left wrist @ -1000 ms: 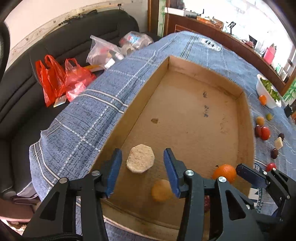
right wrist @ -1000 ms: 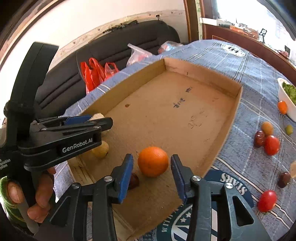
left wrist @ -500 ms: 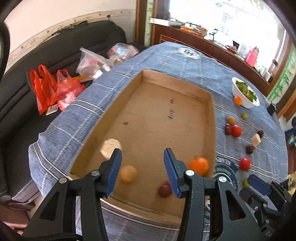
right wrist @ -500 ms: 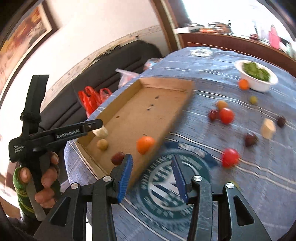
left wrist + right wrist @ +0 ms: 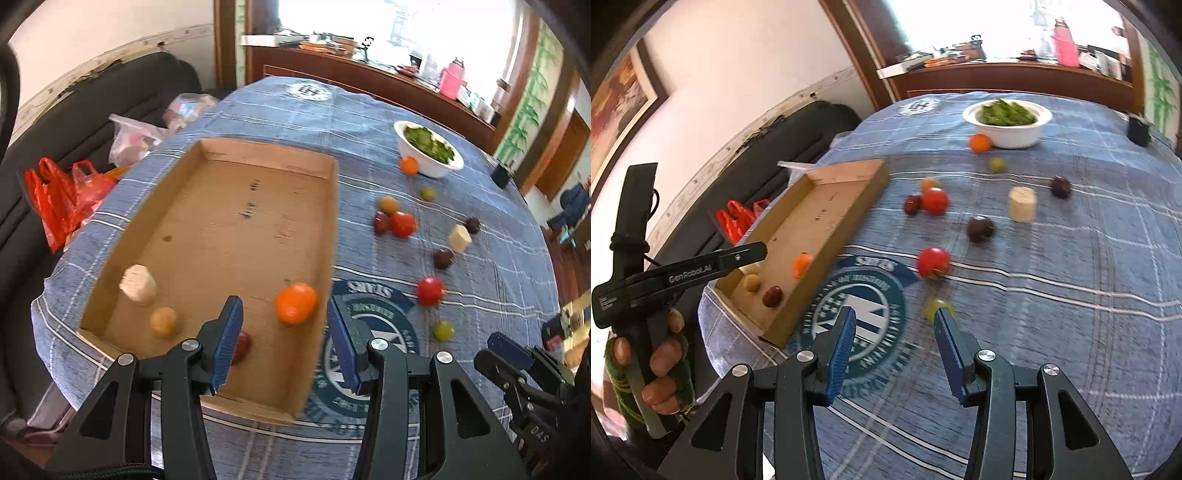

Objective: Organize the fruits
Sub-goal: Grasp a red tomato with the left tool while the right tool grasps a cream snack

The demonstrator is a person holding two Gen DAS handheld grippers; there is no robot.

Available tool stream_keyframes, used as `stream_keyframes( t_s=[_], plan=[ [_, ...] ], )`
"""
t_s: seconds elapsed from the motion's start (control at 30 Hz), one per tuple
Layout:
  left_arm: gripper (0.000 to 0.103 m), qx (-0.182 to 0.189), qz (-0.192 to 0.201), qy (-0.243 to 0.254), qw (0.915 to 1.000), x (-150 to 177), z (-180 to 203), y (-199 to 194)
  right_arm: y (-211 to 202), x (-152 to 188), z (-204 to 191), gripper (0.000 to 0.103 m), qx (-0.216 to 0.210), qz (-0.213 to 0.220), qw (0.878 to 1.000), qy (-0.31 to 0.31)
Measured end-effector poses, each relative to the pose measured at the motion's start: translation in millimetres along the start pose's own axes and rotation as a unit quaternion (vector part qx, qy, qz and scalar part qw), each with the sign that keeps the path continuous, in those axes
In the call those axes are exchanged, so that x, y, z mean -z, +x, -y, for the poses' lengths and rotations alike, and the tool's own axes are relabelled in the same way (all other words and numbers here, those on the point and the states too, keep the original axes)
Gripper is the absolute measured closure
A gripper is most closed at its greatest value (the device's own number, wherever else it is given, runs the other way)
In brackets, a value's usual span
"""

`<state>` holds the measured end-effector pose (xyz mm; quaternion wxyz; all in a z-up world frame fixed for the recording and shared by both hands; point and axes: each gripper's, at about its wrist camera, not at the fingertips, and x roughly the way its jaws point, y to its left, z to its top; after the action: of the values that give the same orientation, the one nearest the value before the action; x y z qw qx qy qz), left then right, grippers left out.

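Note:
A shallow cardboard tray (image 5: 328,229) (image 5: 871,184) lies on the blue cloth. Inside it are an orange (image 5: 296,303) (image 5: 801,263), a dark red fruit (image 5: 242,341) (image 5: 772,296), a small yellow fruit (image 5: 163,322) (image 5: 752,282) and a pale cut chunk (image 5: 137,284). Loose on the cloth are a red tomato (image 5: 430,290) (image 5: 933,261), a green fruit (image 5: 443,329) (image 5: 937,307) and several more fruits. My left gripper (image 5: 284,343) is open and empty above the tray's near corner. My right gripper (image 5: 894,350) is open and empty above the cloth, just short of the green fruit.
A white bowl of greens (image 5: 428,153) (image 5: 1008,123) stands at the far side with a small orange (image 5: 980,143) beside it. Another pale chunk (image 5: 1021,204) lies among the loose fruits. A black sofa with red bags (image 5: 62,195) runs along the left of the table.
Both grippers have pulled back and up from the tray and swung right. The right gripper, which straddled the orange, now hangs over the cloth; the orange stays in the tray.

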<state>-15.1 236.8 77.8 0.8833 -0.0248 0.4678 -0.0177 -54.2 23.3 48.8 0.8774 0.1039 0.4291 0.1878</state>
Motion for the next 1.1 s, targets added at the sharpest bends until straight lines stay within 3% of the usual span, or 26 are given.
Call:
stream_keyframes(
  t_s=[0.77, 1.1],
  plan=[
    [0.057, 0.045, -0.022, 0.068, 0.9964, 12.6, 76.8, 3.6, -24.1, 13.6, 53.7, 0.056, 0.026, 0.015, 0.998, 0.049],
    [0.058, 0.084, -0.045, 0.083, 0.9920, 3.4, 106.6, 34.8, -1.1, -16.1, 73.8, 0.056, 0.054, 0.020, 0.997, 0.050]
  ],
)
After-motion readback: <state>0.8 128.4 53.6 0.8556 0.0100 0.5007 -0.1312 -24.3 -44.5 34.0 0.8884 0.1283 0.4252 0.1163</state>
